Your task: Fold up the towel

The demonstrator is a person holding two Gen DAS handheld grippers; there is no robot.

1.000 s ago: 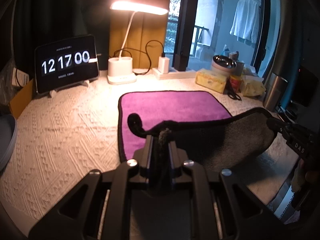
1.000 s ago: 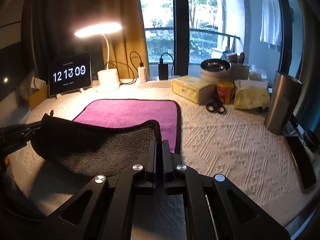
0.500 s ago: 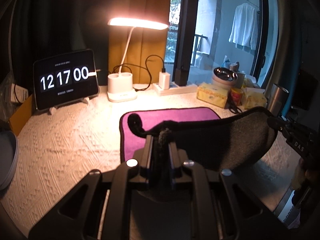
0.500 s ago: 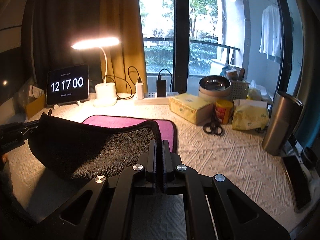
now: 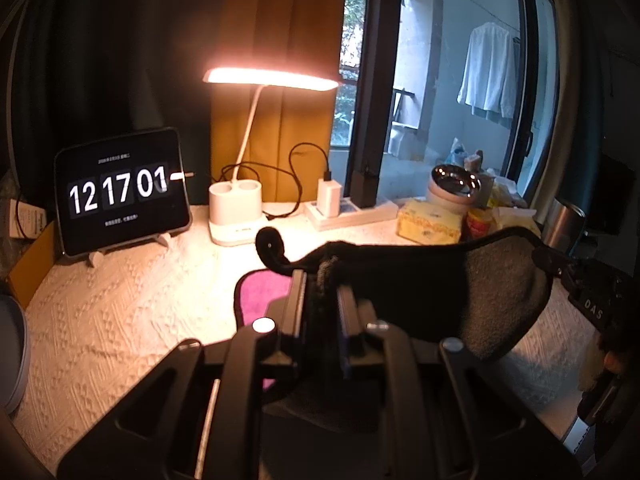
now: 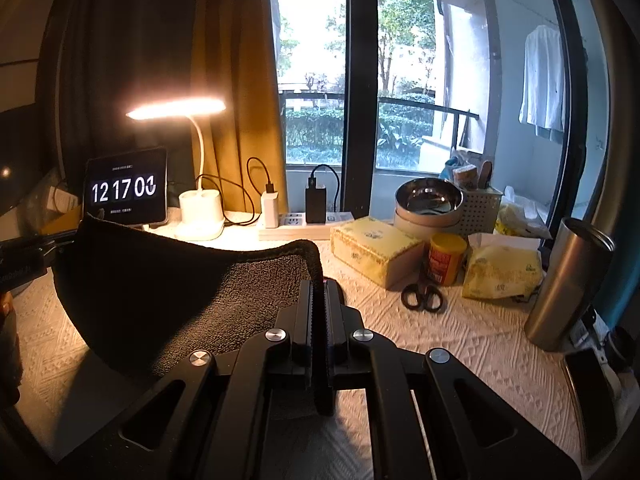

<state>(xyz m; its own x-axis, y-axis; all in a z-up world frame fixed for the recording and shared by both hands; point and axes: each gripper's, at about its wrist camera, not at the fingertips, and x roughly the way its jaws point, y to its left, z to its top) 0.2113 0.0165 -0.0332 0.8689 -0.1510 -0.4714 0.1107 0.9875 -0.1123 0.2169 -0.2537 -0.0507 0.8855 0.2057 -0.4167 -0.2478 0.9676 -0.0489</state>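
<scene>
Two corners of the towel (image 5: pixel 472 300) are lifted above the table (image 5: pixel 120 312), in front of the lamp (image 5: pixel 240 216). The cloth is soft and sags, so corners are best. The left gripper (image 5: pixel 322 280) and the right gripper (image 6: pixel 318 292) each clamp one corner.

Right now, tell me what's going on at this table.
A person is folding a towel with two handheld grippers. The left gripper and the right gripper are each shut on a near corner, holding that edge up off the table with the grey underside showing. A little of the purple face shows beneath. The fold isn't laid down yet.
</scene>
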